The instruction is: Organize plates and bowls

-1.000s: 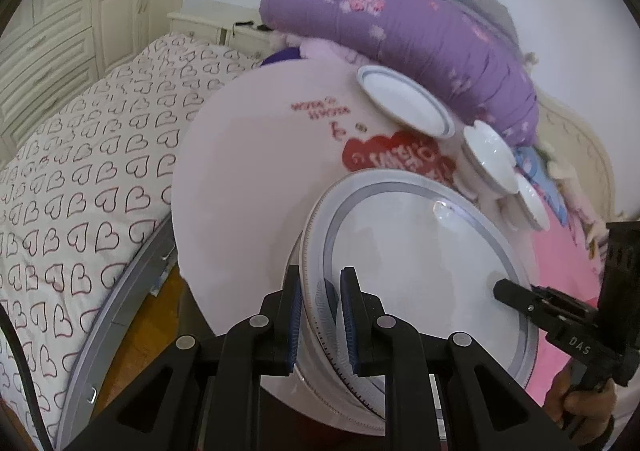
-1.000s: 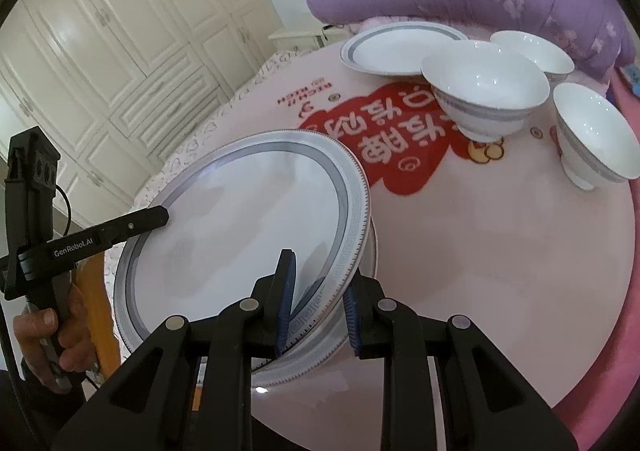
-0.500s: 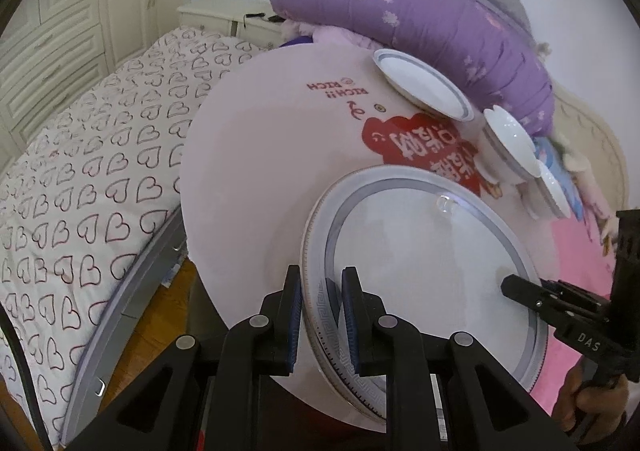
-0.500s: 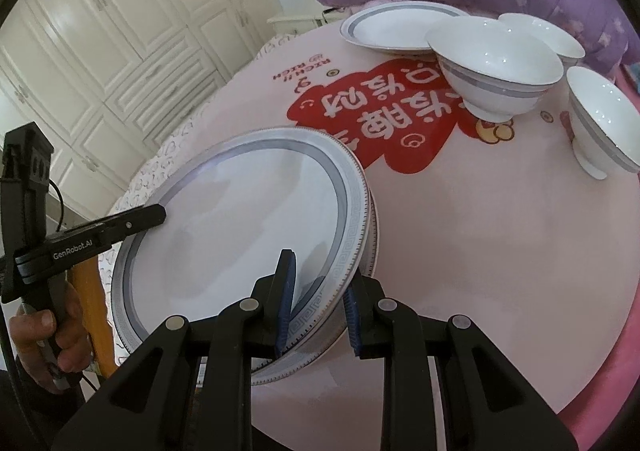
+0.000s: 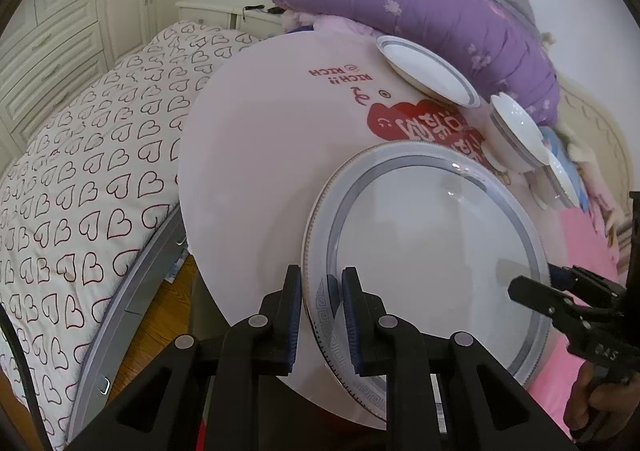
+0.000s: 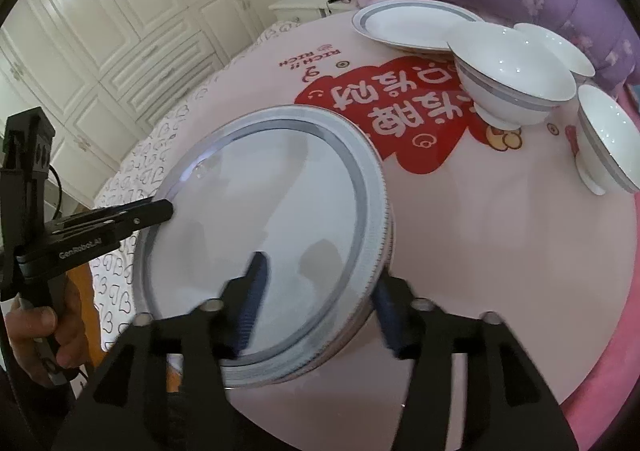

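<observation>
Big plate (image 5: 432,251) on the stack at the table (image 5: 260,171) near edge. Left gripper (image 5: 320,315) clamped on its rim; right gripper (image 6: 316,307) jaws just opening, rim between. Better to free left slowly, no sliding.

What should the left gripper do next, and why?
Probably open and let go. The big plate already lies on the plate under it on the table. The right gripper has just been opening, its pads off the rim; the left gripper clamps the rim.

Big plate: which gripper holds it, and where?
Left gripper clamps the top plate at its near rim. Right gripper has just been opening its jaws, rim between them unpinched.
</observation>
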